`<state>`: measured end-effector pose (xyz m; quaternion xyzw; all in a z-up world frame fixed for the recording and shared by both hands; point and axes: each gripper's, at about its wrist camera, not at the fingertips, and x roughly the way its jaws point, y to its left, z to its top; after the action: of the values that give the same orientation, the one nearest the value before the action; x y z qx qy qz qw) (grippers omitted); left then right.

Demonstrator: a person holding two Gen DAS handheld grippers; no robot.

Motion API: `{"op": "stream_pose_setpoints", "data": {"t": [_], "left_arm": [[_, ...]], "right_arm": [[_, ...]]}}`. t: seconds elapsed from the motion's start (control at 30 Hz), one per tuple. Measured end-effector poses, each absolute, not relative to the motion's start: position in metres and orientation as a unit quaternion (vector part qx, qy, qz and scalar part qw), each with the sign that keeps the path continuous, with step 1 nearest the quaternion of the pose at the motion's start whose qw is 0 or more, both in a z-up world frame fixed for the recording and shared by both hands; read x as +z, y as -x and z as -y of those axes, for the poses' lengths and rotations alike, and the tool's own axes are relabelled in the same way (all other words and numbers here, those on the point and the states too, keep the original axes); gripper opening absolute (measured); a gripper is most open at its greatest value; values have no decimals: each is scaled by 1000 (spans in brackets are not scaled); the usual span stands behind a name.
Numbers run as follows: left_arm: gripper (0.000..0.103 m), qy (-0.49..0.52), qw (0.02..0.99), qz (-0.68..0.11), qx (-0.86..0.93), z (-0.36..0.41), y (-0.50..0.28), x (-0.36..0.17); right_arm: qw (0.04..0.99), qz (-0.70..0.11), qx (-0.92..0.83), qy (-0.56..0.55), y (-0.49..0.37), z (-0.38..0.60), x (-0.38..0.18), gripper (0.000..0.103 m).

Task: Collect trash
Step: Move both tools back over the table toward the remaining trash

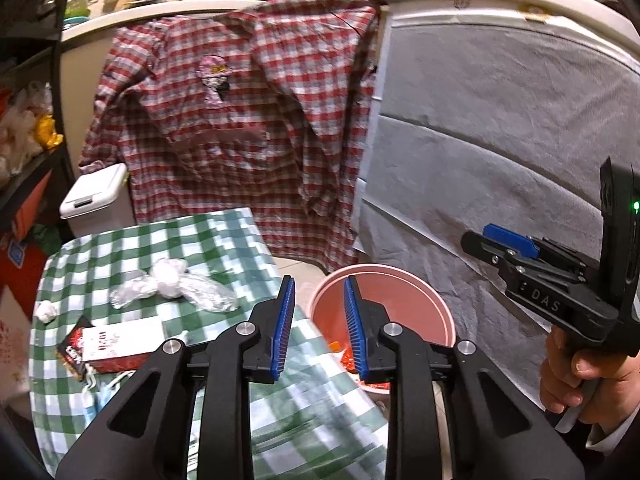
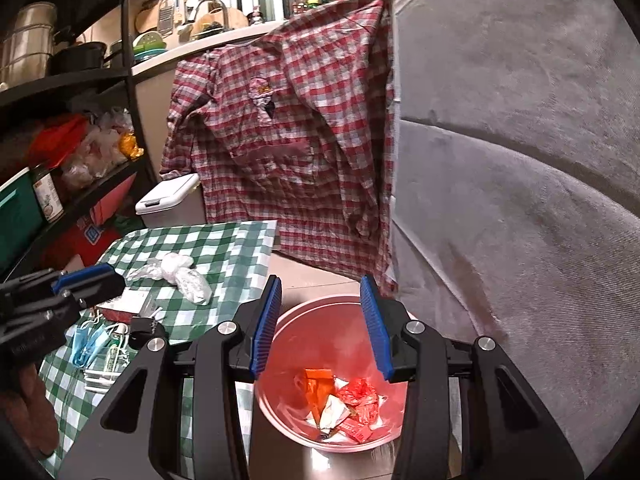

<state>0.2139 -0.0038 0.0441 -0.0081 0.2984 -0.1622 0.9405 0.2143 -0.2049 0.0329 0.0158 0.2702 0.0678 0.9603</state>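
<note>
Pink bin [image 2: 332,376] is standing on the floor just beside the table [image 2: 224,248], holding red and orange wrappers [image 2: 348,404]. My right tool [image 2: 320,332] is hovering above it, jaws apart, nothing between them. My left tool [image 1: 316,328] is hanging over the table edge beside the bin, jaws parted and empty. Still lying on the green checked cloth: crumpled clear plastic [image 1: 172,284], a small paper ball [image 1: 46,311], a red-and-white packet [image 1: 116,344], a blue face mask [image 2: 90,344]. A plaid shirt [image 1: 240,120] is hanging behind.

Pink bin [image 2: 276,344], green-checked tablecloth [image 2: 224,248], red plaid shirt [image 2: 320,168]
</note>
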Motion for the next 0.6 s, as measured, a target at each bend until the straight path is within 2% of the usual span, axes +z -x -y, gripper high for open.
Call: {"op": "stream_pose_setpoints", "data": {"t": [0.13, 0.3, 0.6], "left_arm": [[24, 17, 945, -293, -147, -22, -209, 50], [24, 36, 950, -287, -116, -70, -203, 56], [23, 69, 955, -285, -50, -158, -199, 57]], "right_arm": [[959, -269, 85, -17, -213, 189, 34, 37], [957, -266, 112, -12, -210, 167, 33, 23], [947, -278, 162, -4, -216, 119, 21, 18]]}}
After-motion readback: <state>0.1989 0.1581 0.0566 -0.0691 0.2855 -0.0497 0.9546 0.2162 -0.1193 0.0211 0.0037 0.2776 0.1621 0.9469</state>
